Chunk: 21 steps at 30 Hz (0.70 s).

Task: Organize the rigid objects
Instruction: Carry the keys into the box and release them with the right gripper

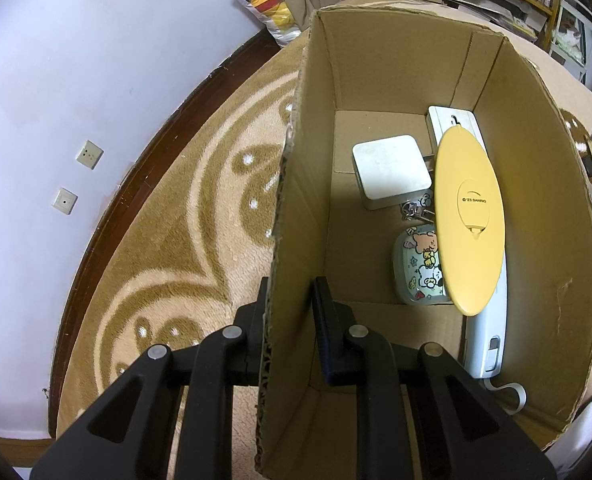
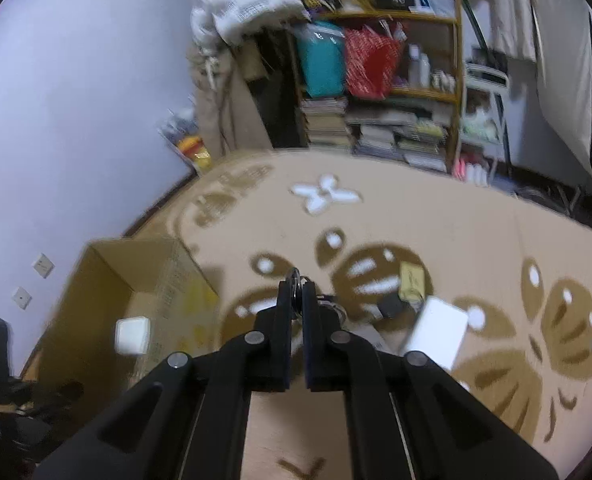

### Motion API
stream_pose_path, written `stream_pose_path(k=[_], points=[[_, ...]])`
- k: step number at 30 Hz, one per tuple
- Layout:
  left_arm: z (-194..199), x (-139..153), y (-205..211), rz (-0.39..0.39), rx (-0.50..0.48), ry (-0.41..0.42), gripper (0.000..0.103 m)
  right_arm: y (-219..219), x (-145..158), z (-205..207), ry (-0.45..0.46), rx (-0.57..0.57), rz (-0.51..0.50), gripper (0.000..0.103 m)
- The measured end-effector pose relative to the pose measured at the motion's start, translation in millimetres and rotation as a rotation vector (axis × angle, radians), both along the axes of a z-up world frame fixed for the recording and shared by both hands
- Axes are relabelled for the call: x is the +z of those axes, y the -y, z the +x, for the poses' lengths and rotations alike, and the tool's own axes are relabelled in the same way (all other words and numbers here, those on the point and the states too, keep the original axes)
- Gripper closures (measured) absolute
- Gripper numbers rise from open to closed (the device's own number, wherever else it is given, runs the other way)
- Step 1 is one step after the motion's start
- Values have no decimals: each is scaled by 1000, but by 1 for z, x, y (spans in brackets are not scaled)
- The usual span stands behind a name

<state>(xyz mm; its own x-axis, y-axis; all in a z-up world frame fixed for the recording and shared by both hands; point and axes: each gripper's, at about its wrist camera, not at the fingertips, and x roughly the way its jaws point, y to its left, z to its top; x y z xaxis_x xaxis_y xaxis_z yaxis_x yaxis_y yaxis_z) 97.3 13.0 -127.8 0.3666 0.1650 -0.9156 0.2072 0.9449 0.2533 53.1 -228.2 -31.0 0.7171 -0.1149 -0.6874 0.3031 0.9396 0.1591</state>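
My left gripper straddles the left wall of an open cardboard box, one finger outside and one inside, shut on that wall. In the box lie a white square case, a yellow oval disc, a cartoon-printed case, a long pale-blue device and some keys. In the blurred right wrist view, my right gripper is held above the carpet, shut on a metal key ring that pokes out at the fingertips. The cardboard box stands to its left.
On the patterned beige carpet beyond the right gripper lie a small yellow item, a small black item and a white flat rectangle. A cluttered bookshelf stands at the back. The wall with sockets is on the left.
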Motion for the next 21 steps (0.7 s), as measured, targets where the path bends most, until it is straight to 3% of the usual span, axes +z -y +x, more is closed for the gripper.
stream_pose_path(k=[9,21], points=[[0,0,0,2,0,1,84,-44,31,1,148,121,-9,97],[0,0,0,2,-1,1,84,-93,19,1,134,270,6,97]])
